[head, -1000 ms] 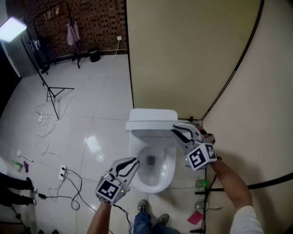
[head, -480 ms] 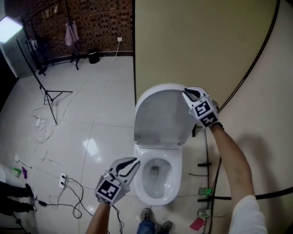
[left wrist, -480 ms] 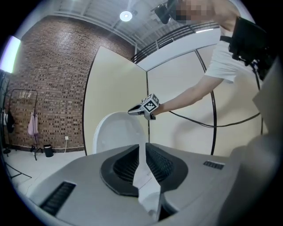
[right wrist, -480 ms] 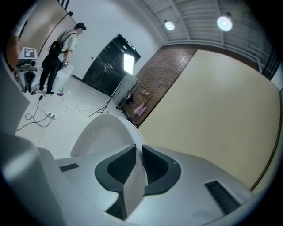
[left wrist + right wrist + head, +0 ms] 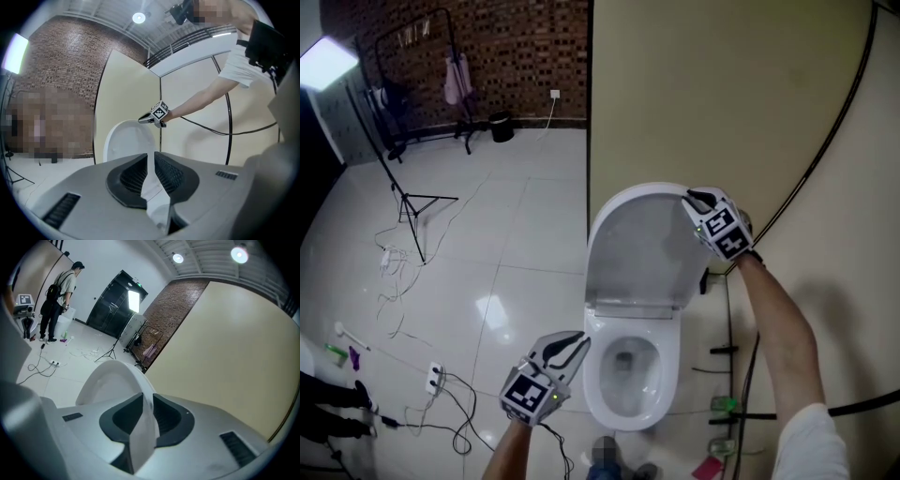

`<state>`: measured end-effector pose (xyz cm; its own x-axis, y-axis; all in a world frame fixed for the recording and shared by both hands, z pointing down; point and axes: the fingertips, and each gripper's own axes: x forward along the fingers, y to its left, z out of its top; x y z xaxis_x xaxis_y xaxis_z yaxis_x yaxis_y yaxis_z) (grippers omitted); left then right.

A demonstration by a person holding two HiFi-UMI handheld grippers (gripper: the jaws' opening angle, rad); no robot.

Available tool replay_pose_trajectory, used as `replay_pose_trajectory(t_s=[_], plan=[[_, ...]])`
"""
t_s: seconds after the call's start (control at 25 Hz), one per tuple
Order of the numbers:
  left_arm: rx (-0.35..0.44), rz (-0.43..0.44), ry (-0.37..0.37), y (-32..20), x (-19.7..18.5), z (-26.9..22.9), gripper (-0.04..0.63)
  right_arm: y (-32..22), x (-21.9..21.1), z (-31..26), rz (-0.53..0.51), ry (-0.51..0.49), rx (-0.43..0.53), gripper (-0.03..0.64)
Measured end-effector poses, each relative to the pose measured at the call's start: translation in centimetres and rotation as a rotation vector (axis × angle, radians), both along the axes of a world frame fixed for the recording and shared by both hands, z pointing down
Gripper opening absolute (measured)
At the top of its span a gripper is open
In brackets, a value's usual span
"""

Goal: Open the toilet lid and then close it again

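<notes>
The white toilet lid (image 5: 639, 251) stands raised, leaning back toward the cream wall above the open bowl (image 5: 628, 375). My right gripper (image 5: 692, 197) is shut on the lid's upper right edge. In the right gripper view that thin edge (image 5: 144, 427) runs between the closed jaws of the right gripper (image 5: 146, 399). My left gripper (image 5: 578, 339) hangs to the left of the bowl, shut, with nothing in it. The left gripper view looks past the left gripper (image 5: 154, 157) at the lid (image 5: 126, 140) and at the right gripper (image 5: 145, 120) on its top.
A cream partition wall (image 5: 722, 94) backs the toilet, with a black cable (image 5: 825, 122) curving across it. A light stand (image 5: 411, 202), loose cables and a power strip (image 5: 434, 375) lie on the glossy floor at left. A person (image 5: 58, 296) stands far off.
The right gripper has swung the lid up from low over the bowl to upright against the wall, and has barely moved in the last half second. The left gripper stays beside the bowl.
</notes>
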<state>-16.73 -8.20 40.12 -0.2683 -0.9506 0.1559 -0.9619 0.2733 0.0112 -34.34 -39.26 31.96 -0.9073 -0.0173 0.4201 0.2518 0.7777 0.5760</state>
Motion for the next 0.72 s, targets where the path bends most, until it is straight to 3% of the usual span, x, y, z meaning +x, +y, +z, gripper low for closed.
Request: replay_pose_trajectory(t_s=[0.12,0.24,0.36,0.48,0.6,0.72], plan=[[0.038,-0.021,0.005,0.2,-0.1,-1.4,0.040,0.9,2.0,-0.9,-0.018,-0.047,-0.082,0.149],[0.054,-0.030,0.006,0.4,0.3,-3.5,0.040,3.1,6.4,-2.8,-0.059,-0.116,-0.150,0.160],[0.063,-0.030,0.004,0.1,1.5,-6.5,0.041,6.0,13.0,-4.8,-0.114,-0.158,-0.213,0.160],[0.073,-0.001,-0.047,-0.2,4.0,-9.5,0.041,8.9,20.5,-6.0,-0.155,-0.182,-0.285,0.160],[0.070,0.026,-0.063,-0.2,7.7,-11.4,0.040,11.1,28.0,-6.4,-0.153,-0.208,-0.391,0.159],[0.084,0.035,-0.028,-0.4,11.9,-12.3,0.040,11.9,34.8,-6.3,-0.119,-0.221,-0.495,0.159]])
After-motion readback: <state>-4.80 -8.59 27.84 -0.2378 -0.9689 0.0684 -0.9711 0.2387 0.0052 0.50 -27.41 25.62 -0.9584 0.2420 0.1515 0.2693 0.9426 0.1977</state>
